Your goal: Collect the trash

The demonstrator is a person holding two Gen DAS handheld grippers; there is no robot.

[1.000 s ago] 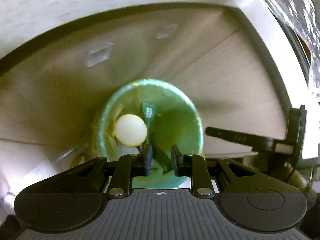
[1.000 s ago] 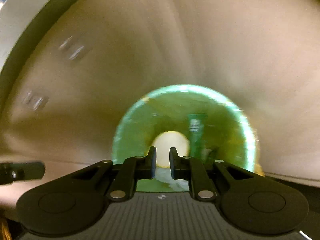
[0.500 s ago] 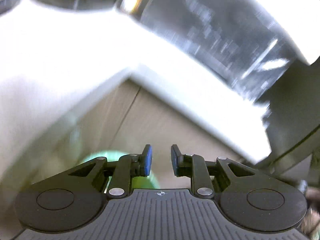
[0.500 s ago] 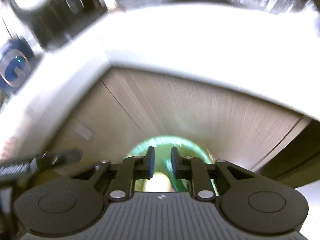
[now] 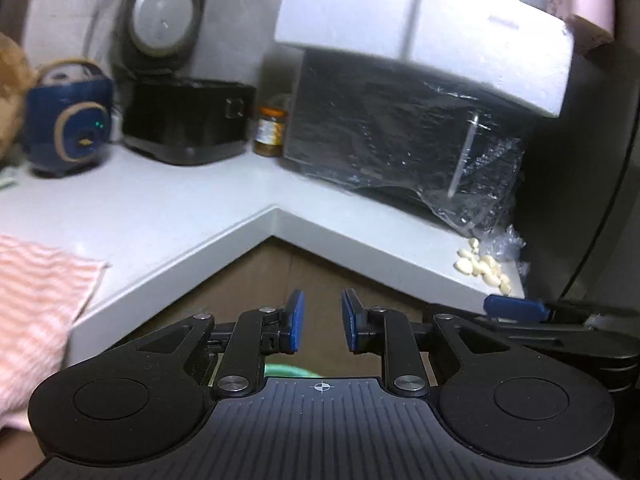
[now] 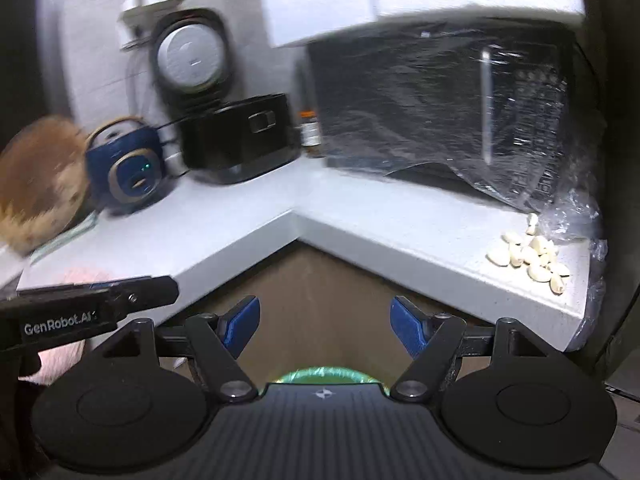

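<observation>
A white L-shaped counter [image 6: 248, 216] held cookers, a plastic-wrapped microwave [image 6: 440, 108] and peeled garlic [image 6: 528, 256]; the right gripper [image 6: 324, 320] had just been opening, empty; the left gripper [image 5: 320, 320] stood partly apart, empty

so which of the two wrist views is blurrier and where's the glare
Right wrist view is blurrier: the blue cooker and brown fuzzy thing smear at the left edge. Left wrist view is sharper. In both, glare streaks the plastic wrap on the microwave, and the fisheye bends the counter edge.

A round green plastic-lined trash bin [image 6: 324, 374] shows only as a curved sliver of rim, low down behind the tool's body and below the gap between its fingers, against the brown cabinet front. Its contents are hidden.
</observation>
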